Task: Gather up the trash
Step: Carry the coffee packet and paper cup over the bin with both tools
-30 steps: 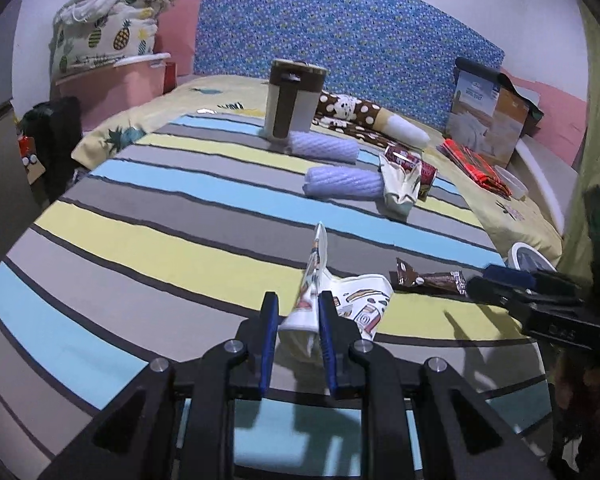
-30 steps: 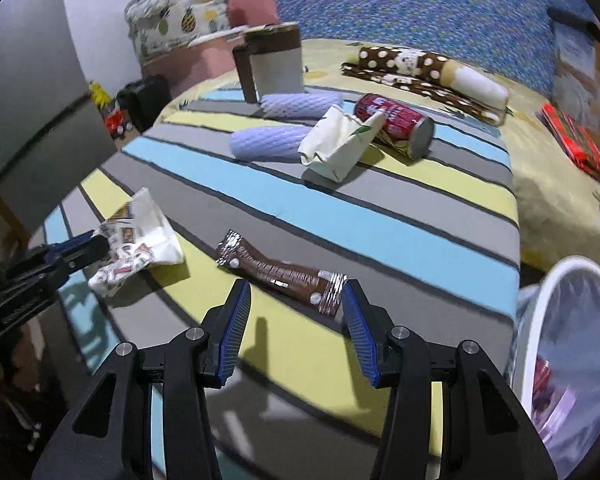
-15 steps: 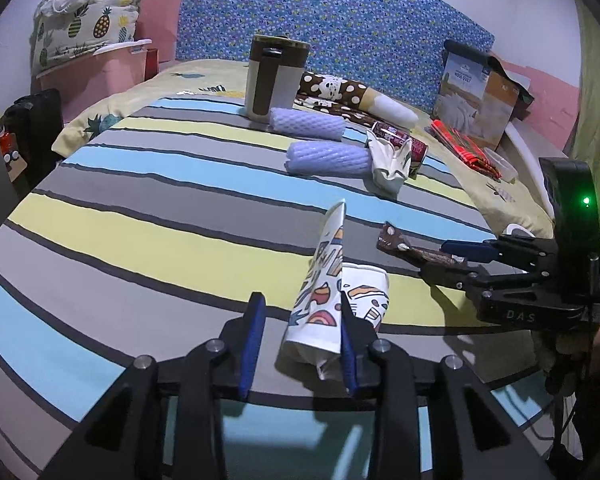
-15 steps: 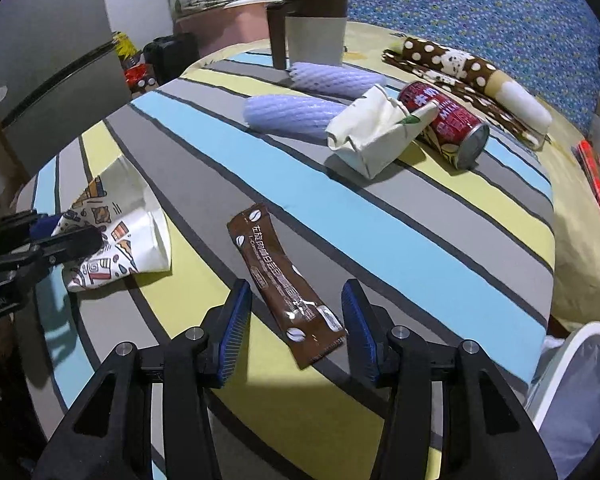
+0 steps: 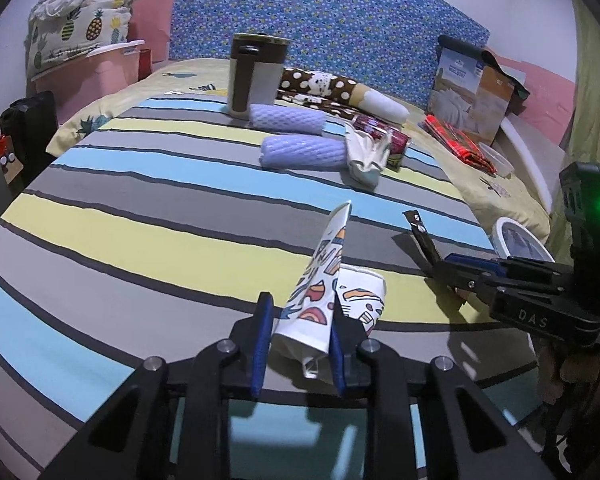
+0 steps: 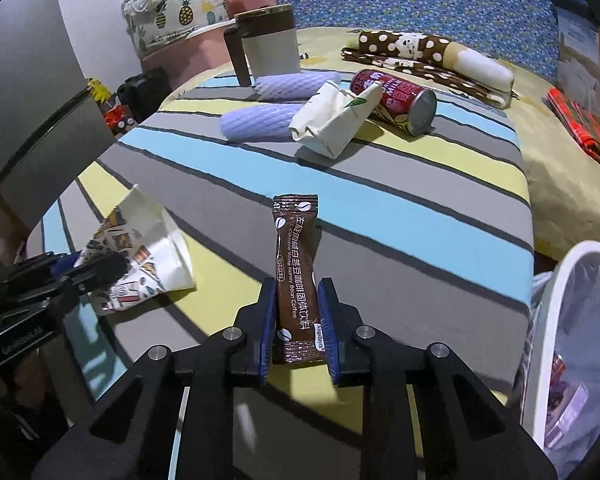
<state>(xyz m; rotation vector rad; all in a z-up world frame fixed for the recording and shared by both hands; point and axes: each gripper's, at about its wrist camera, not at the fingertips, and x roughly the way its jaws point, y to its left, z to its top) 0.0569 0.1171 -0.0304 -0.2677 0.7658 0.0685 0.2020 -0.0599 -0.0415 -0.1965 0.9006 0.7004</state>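
My left gripper (image 5: pixel 298 322) is shut on a crumpled printed paper cup (image 5: pixel 324 276), which rests low over the striped tablecloth (image 5: pixel 140 216). My right gripper (image 6: pixel 297 312) is shut on a brown coffee sachet (image 6: pixel 296 264) that sticks up between the pads. The cup also shows in the right wrist view (image 6: pixel 140 248), the sachet in the left wrist view (image 5: pixel 422 236). A white trash bin (image 6: pixel 568 320) with a clear liner stands at the table's right edge.
Further back on the table lie two purple foam sleeves (image 6: pixel 260 120), a crumpled cream carton (image 6: pixel 332 120), a red can (image 6: pixel 396 96) and a brown-and-white mug (image 6: pixel 268 44). A bed with a box (image 5: pixel 472 96) lies behind.
My right gripper has closed on the sachet and lifted its far end off the cloth. My left gripper has kept its hold on the paper cup and shifted slightly.
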